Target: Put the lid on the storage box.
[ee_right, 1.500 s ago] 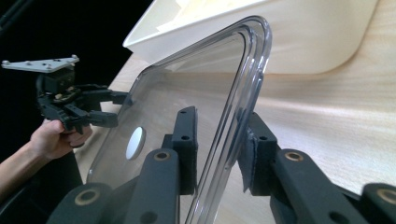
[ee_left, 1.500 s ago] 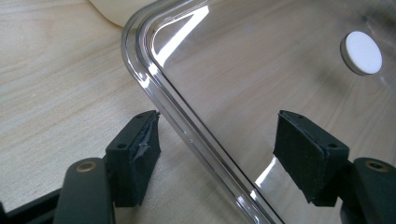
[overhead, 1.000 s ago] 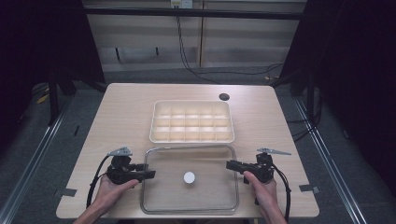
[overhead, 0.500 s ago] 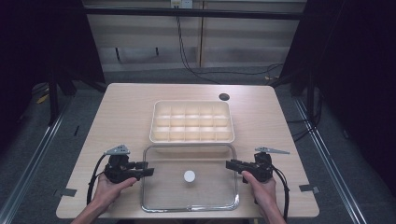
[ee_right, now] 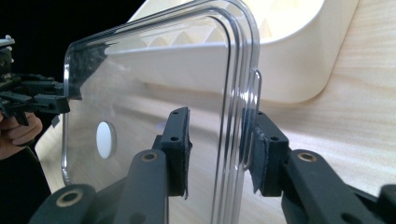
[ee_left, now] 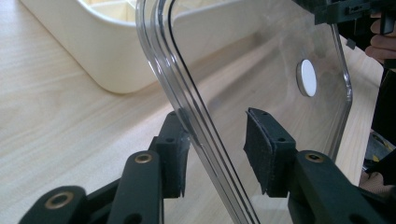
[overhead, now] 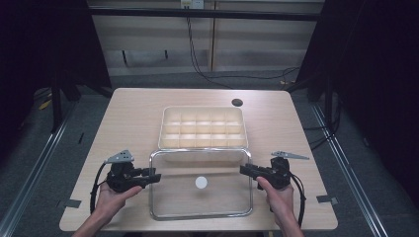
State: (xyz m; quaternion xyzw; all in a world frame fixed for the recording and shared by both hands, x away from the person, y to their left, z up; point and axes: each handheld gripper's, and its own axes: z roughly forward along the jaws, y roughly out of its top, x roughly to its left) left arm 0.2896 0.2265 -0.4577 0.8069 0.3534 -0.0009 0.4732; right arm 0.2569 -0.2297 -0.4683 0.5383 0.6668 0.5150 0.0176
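Note:
A clear plastic lid [overhead: 217,202] with a round white sticker [overhead: 201,182] hangs just above the table, its far edge over the front wall of the cream compartment box [overhead: 162,129]. My left gripper [overhead: 157,176] is shut on the lid's left edge. Its jaws have just been closing, and the rim of the lid [ee_left: 261,70] stands between the pads [ee_left: 175,154]. My right gripper [overhead: 242,170] is shut on the lid's right edge. There the rim of the lid [ee_right: 163,93] runs between the pads [ee_right: 261,149] at a slight slant.
The box has several empty cells and sits mid-table behind the lid. A dark round hole [overhead: 237,102] lies at the table's back right. Bare wood [overhead: 113,128] flanks the box on both sides. A cable trails from each gripper toward the table's front edge.
The lid has come up off the table and shifted slightly toward the box. My left hand has risen with it; the right hand has hardly moved.

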